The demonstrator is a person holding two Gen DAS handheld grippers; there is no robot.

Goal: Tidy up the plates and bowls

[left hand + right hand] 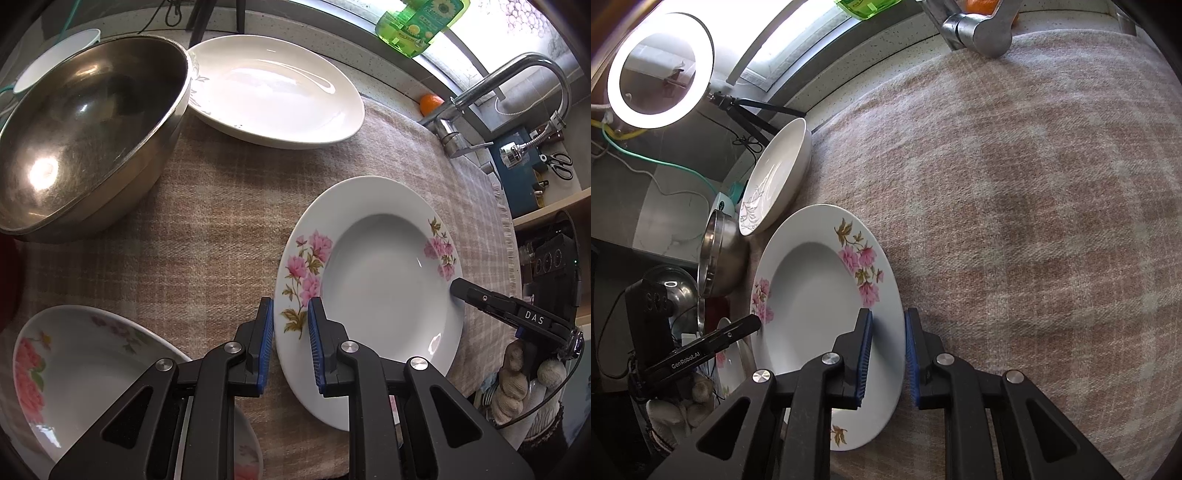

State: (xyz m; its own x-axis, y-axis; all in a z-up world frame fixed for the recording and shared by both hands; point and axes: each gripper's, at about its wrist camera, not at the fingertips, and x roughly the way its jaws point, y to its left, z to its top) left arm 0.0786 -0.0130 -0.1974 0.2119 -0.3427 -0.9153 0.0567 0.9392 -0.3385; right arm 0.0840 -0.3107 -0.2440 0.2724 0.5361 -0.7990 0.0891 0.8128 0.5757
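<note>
Both tools, left (290,345) and right (888,358), straddle opposite rims of flowered plate (380,288), unclamped.

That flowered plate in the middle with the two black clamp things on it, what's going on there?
A person is tidying dishes with a handheld gripper in each hand. Both grippers straddle opposite rims of the pink-flowered deep plate lying on the checked cloth: the left gripper on one side, the right gripper on the other. Their jaws are open around the rim, not yet clamped. Nearby sit a steel mixing bowl, a plain white plate and another flowered plate.
</note>
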